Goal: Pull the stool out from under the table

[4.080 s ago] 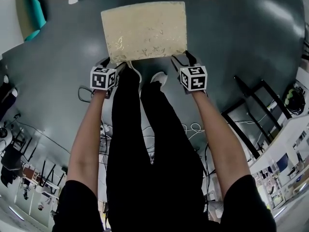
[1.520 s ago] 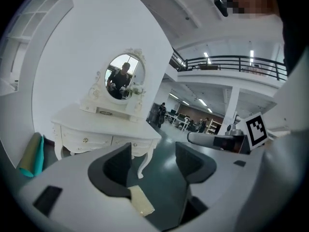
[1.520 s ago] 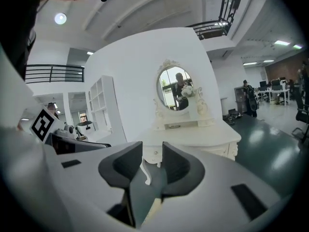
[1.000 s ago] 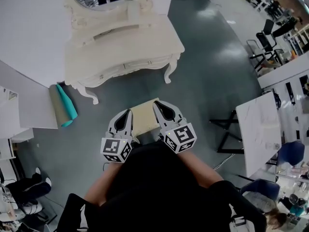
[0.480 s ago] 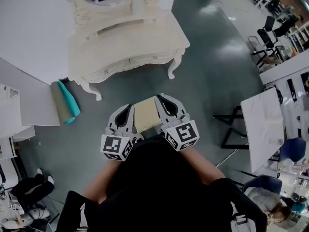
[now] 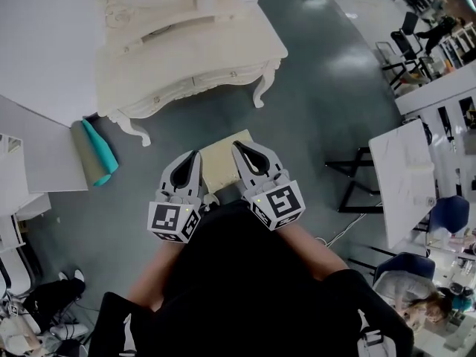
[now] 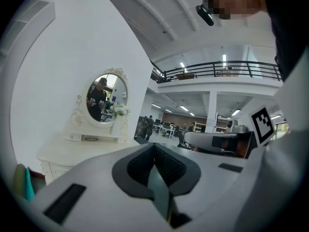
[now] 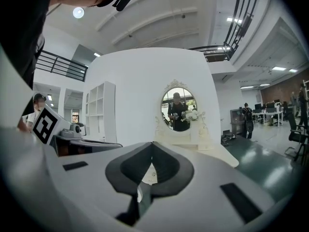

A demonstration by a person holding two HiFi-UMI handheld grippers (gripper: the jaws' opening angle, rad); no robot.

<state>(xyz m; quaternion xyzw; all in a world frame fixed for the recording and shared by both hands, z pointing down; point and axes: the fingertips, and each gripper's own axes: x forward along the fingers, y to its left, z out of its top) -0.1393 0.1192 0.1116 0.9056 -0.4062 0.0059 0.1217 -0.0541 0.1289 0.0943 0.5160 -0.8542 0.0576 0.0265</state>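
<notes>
while both sets of jaws sit closed on nothing, the left gripper (image 6: pixel 195 155) and right gripper (image 6: pixel 237 147) are held side by side. the cream square cushioned stool (image 6: pixel 222 163) shows between them on the grey floor (image 6: pixel 327 88), clear of the ornate white dressing table (image 6: pixel 186 50) at 12 o'clock.

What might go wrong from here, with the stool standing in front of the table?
The stool sits close in front of the person, half hidden under the left gripper and right gripper, so a step forward may trip on it. Both grippers are shut and hold nothing, so another pull would need them opened.
</notes>
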